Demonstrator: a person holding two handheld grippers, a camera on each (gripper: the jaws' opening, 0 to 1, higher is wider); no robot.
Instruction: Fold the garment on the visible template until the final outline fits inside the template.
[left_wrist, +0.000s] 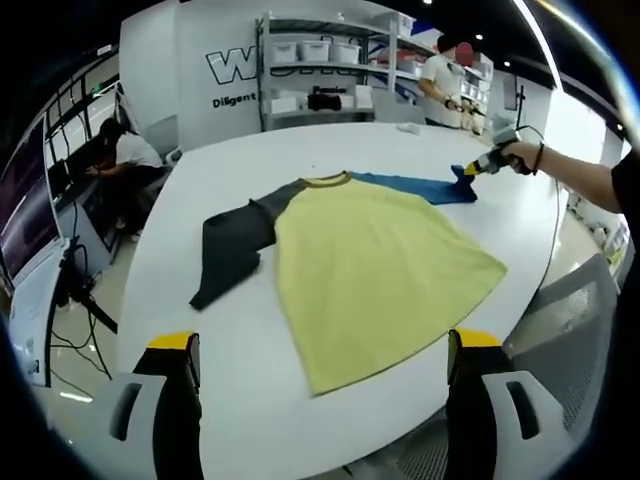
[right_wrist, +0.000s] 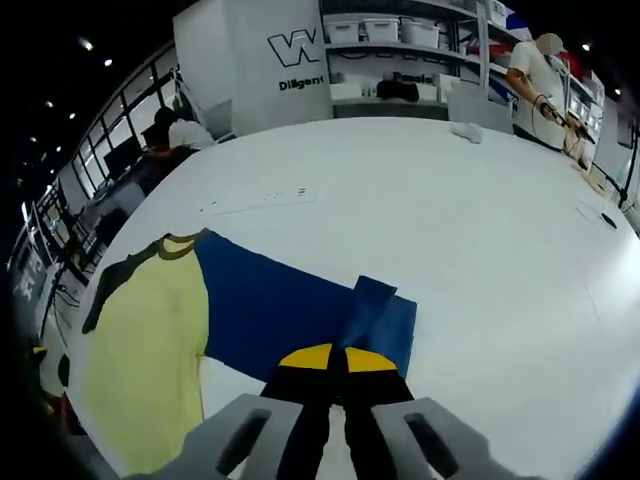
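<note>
A shirt with a yellow body lies flat on the white table. Its dark grey sleeve stretches to the left and its blue sleeve to the far right. My left gripper hangs open above the table's near edge, short of the shirt's hem, its jaws wide apart. My right gripper is shut on the cuff end of the blue sleeve, which is raised and creased at the jaws. A hand holds that gripper at the sleeve's tip. The yellow body lies to the left.
A small white object rests near the table's far edge. Shelves with bins stand behind, with a person beside them. Another person sits at a desk on the left. A grey chair stands by the table's right edge.
</note>
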